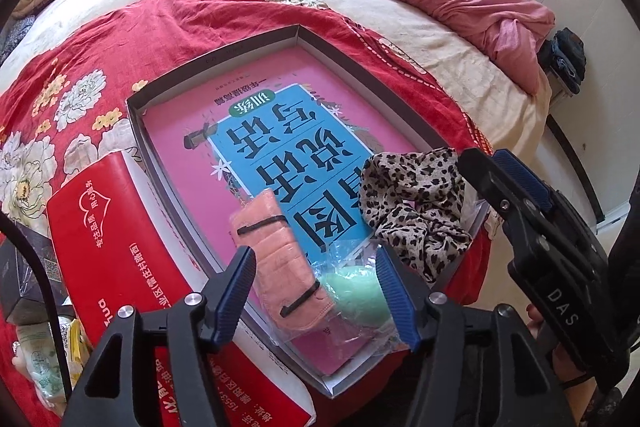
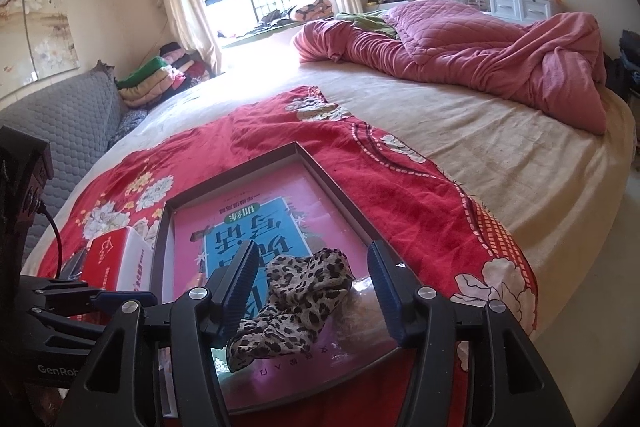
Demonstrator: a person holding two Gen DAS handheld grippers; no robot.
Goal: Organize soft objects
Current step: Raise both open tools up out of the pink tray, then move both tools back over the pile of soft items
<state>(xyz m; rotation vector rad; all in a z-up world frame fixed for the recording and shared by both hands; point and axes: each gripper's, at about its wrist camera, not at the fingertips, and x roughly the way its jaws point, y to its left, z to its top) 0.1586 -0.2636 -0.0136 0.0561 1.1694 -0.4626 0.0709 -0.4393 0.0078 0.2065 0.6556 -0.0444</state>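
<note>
A shallow cardboard box (image 1: 224,57) lies on a red floral cloth, with a pink and blue book (image 1: 280,131) flat inside it. In the box lie a folded peach cloth (image 1: 280,251) with black bands, a green sponge in clear wrap (image 1: 358,291) and a leopard-print scrunchie (image 1: 416,203). My left gripper (image 1: 316,291) is open just above the peach cloth and the sponge. My right gripper (image 2: 316,287) is open around the scrunchie (image 2: 296,303), which lies between its fingers; the gripper also shows at the right of the left wrist view (image 1: 504,187).
A red tissue box (image 1: 120,267) stands left of the cardboard box, with small packets (image 1: 44,359) and a dark box (image 1: 24,279) beside it. A pink quilt (image 2: 480,55) is heaped at the far side of the bed. The bed edge (image 2: 600,187) runs along the right.
</note>
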